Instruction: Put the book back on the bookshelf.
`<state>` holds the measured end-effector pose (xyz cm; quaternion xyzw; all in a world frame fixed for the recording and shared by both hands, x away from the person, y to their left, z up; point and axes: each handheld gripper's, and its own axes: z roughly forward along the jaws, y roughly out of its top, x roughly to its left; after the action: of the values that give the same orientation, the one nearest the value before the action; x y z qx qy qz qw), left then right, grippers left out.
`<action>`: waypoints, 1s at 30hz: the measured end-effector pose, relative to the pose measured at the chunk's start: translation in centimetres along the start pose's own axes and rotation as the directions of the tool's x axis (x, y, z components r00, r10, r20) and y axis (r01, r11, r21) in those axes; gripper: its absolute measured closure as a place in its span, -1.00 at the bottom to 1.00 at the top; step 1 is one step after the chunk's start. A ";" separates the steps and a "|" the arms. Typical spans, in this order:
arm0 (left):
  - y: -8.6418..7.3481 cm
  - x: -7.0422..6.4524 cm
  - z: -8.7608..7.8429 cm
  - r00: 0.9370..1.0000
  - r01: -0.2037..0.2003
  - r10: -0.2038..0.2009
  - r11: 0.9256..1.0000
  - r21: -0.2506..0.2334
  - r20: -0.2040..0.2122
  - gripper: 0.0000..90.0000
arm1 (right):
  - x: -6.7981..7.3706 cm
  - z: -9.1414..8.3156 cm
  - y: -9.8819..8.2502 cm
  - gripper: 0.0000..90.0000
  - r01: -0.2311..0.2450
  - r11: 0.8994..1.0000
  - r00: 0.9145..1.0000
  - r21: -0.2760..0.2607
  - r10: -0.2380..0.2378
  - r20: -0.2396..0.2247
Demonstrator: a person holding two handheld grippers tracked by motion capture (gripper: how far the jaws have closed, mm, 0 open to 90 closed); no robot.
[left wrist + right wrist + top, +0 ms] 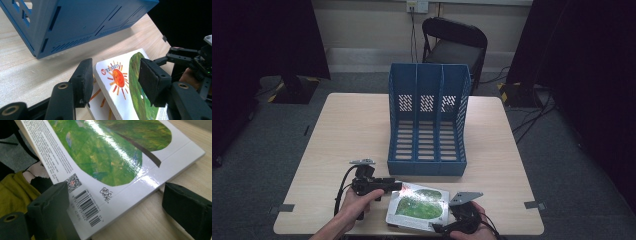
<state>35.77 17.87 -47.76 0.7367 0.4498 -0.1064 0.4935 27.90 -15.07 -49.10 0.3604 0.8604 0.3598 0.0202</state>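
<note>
We see a picture book lying on the table near its front edge, just in front of a blue file organizer with three compartments. The cover shows a big green leaf, a sun at one corner and a barcode at another.

Left hand-held gripper sits at the book's sun corner. In the left gripper view its jaws straddle that corner, partly open, one on each side; the corner looks raised off the table between them. We cannot tell whether the pads actually press on it.

Right hand-held gripper is at the book's near right corner. In the right gripper view its jaws stand wide apart with the barcode corner between them; the right jaw is clear of the book edge, over bare table, so it is open, not gripping.

Both hands come in from the bottom of the high view. A dark chair stands behind the table.
</note>
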 end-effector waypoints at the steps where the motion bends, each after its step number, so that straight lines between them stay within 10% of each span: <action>1: 0.0 0.0 0.0 1.000 0.000 0.000 1.000 0.000 0.000 0.02 | 0.0 0.1 0.0 -0.85 -0.009 1.000 1.000 -0.008 0.009 0.005; 30: 0.1 -0.3 -0.1 1.000 0.008 -0.008 1.000 0.027 -0.010 0.04 | -0.2 0.3 0.1 -0.87 -0.014 1.000 1.000 -0.026 0.014 0.018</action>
<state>35.62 17.84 -47.49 0.7420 0.4536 -0.1109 0.4810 28.16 -14.95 -49.28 0.3692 0.8530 0.3677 0.0300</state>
